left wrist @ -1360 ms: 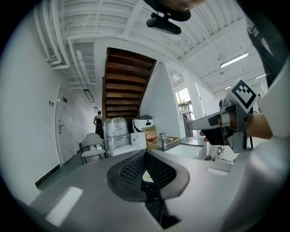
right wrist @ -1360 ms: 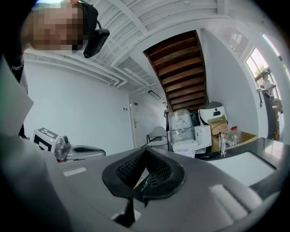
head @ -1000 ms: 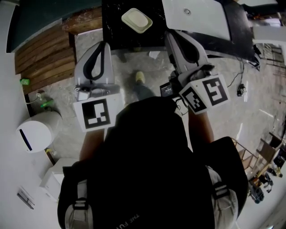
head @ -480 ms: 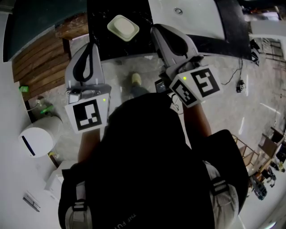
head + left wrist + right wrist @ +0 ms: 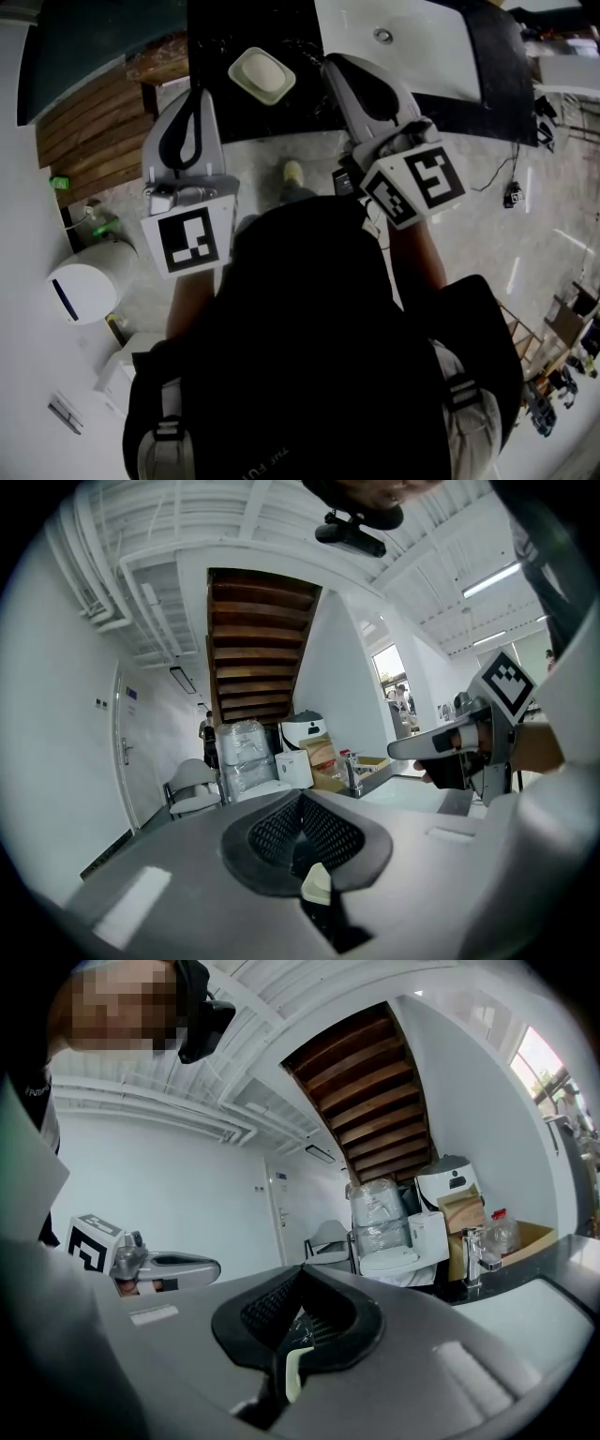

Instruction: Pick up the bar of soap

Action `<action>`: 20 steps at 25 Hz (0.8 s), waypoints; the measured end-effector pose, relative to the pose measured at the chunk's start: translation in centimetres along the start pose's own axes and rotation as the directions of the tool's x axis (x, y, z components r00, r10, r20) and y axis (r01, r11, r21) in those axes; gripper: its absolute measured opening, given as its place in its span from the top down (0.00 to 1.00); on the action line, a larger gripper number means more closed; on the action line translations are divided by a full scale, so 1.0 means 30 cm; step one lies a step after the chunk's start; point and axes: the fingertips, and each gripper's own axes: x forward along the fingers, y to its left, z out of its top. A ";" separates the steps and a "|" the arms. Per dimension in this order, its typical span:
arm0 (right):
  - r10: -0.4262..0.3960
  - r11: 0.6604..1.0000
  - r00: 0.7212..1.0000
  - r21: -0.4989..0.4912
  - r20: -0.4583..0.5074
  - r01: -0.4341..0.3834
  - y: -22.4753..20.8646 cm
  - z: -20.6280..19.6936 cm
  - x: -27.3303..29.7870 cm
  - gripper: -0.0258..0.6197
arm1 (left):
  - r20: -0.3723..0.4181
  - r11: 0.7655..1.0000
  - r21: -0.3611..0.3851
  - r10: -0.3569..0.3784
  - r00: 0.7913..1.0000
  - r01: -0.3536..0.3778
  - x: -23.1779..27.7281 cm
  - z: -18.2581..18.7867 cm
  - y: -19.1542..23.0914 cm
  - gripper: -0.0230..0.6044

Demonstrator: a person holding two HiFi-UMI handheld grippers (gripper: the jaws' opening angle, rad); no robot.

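Black stone makes up the tabletop (image 5: pixel 211 42), and the step in hand is the approach, as nothing is held yet. Right of the soap dish (image 5: pixel 240 75), a white basin (image 5: pixel 422 56) is let into the stone. The left gripper (image 5: pixel 196 92) hangs just left of the dish and a little nearer the person. The right gripper (image 5: pixel 331 62) hangs just right of the dish, between it and the basin. Both point toward the tabletop, whose front edge runs close on the near side of the dish. The left gripper's fingers (image 5: pixel 328 836) are pressed together with nothing between them, and so are the right gripper's fingers (image 5: pixel 267 1314). The bar of soap (image 5: pixel 263 71), pale and oval, lies in the dish, apart from both grippers. Next, I judge, one gripper must spread its fingers, tip down over the dish and take the bar from above across its narrow width, since the raised rim bars a level entry. Left of the dish and beyond it the stone is bare and gives room, while right of it the basin's lip crowds things. Whether the fingertips already overhang the stone is hard to tell from so steep a view.
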 end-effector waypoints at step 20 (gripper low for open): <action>0.038 0.998 0.999 0.041 0.011 -0.038 -0.092 0.002 0.015 0.94 | -0.026 0.999 0.032 0.020 0.999 -0.019 0.050 0.030 -0.049 0.96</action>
